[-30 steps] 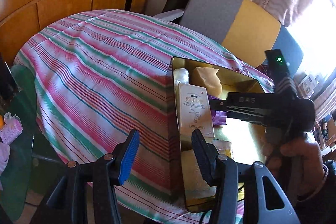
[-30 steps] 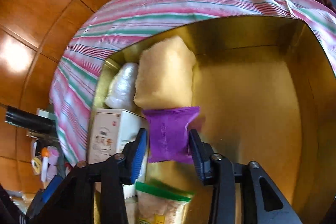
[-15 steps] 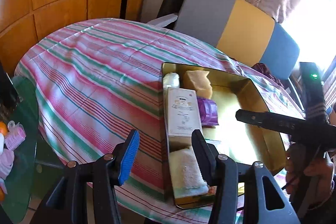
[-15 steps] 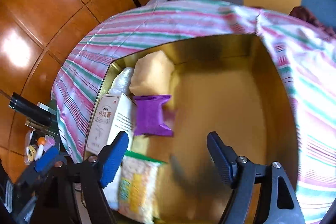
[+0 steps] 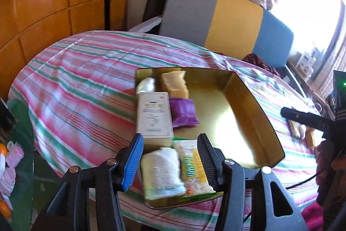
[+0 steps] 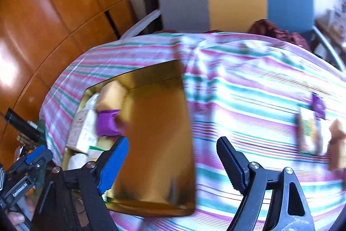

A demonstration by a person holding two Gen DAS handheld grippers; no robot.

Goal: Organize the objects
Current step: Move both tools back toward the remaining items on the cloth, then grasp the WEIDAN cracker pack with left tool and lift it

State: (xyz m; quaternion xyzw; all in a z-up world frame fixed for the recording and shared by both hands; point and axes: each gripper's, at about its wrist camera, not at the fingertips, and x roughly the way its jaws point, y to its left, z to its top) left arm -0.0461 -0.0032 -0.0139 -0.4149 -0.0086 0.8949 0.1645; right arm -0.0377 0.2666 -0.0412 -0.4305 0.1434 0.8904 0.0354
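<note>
- Left wrist view:
  - Left claw [image 5: 170,157] spread apart, empty, hovering over the near end of the gold tin [image 5: 257,109] on the striped worktop [image 5: 82,84].
  - Packed along the tin's left side: white carton [image 5: 154,115], purple pouch [image 5: 182,111], yellow sponge block [image 5: 174,85], rolled towel [image 5: 161,168], noodle packet [image 5: 194,168] and a small white bundle [image 5: 146,85]; right half of the tin bare.
  - Probably all light; towel and sponge soft and squashable, best pinched across the middle; carton stiff, best taken across its narrow sides; pouch and packet crinkly, likely slippery, best gripped near a sealed edge.
- Right wrist view:
  - Right claw [image 6: 173,161] wide apart, holding nothing, above the tin's right rim; picture heavily blurred.
  - Loose items on the cloth well to the right: another purple pouch [image 6: 318,106], a pale packet [image 6: 308,131], a tan lump [image 6: 337,131]; kinds hard to tell.
  - Likely next pick among these; light, flat packets, so a grip across the short width.
</note>
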